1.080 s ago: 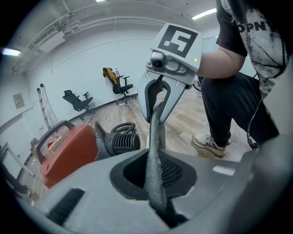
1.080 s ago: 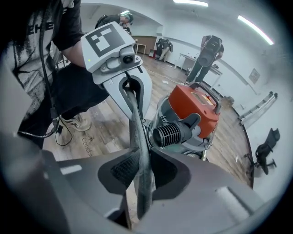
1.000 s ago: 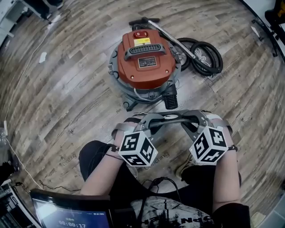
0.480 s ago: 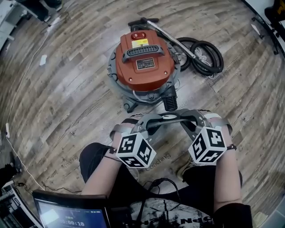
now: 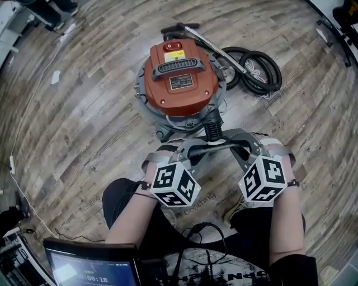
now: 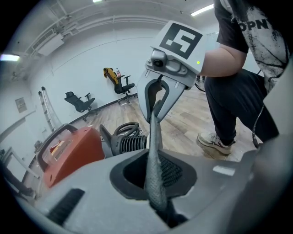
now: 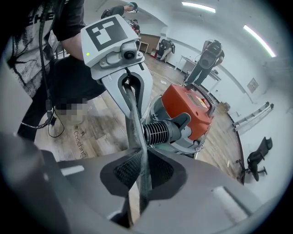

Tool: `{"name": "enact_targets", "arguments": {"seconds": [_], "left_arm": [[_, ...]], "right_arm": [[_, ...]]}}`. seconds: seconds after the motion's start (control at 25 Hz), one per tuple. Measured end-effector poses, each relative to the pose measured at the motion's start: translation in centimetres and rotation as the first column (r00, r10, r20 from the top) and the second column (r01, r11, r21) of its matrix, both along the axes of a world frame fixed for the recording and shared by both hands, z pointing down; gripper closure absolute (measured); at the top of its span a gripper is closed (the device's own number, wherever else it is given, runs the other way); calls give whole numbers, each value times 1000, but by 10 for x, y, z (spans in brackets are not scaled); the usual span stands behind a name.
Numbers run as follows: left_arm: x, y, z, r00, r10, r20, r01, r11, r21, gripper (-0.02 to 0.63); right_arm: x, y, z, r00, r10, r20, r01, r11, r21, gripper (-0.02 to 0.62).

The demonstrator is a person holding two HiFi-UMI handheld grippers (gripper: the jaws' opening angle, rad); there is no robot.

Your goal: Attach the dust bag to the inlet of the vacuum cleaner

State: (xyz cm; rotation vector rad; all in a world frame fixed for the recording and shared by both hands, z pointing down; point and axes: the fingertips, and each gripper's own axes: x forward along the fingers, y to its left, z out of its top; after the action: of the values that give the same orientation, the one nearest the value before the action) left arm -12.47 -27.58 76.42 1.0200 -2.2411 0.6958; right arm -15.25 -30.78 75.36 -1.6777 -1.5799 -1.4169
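Though taut, thin grey fabric dust bag [image 6: 154, 155]

Left hand-held gripper [image 5: 187, 151] clamped, right one [image 5: 239, 141] closing tighter

Wood-plank floor [image 5: 78, 117], white walls [image 6: 87, 64], office chairs [image 6: 78, 101] (black), strip lights [image 7: 198, 7] overhead.

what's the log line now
left tongs shut on dust bag | right tongs just been closing on it | dust bag taut between both, in front of inlet | not attached
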Motion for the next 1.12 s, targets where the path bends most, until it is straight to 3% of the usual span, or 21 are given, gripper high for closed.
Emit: {"name": "enact_targets", "arguments": {"seconds": [0.24,0.48,1.12], "left_arm": [[-3,10,1,1000,-29,-7,29,999,-34,572],[-14,4,-4,1000,-12,-2,11,997,-78,568],[-19,4,-6,1000,-2,-14,1,997,-78,566]], "right_arm": [[0,8,2,1000,-16,18,16,1000,-2,561],[-13,2,10,999,34,14,-34,999,-2,558],[-16,7,29,995,95,-29,-95,995,-23,543]]}}
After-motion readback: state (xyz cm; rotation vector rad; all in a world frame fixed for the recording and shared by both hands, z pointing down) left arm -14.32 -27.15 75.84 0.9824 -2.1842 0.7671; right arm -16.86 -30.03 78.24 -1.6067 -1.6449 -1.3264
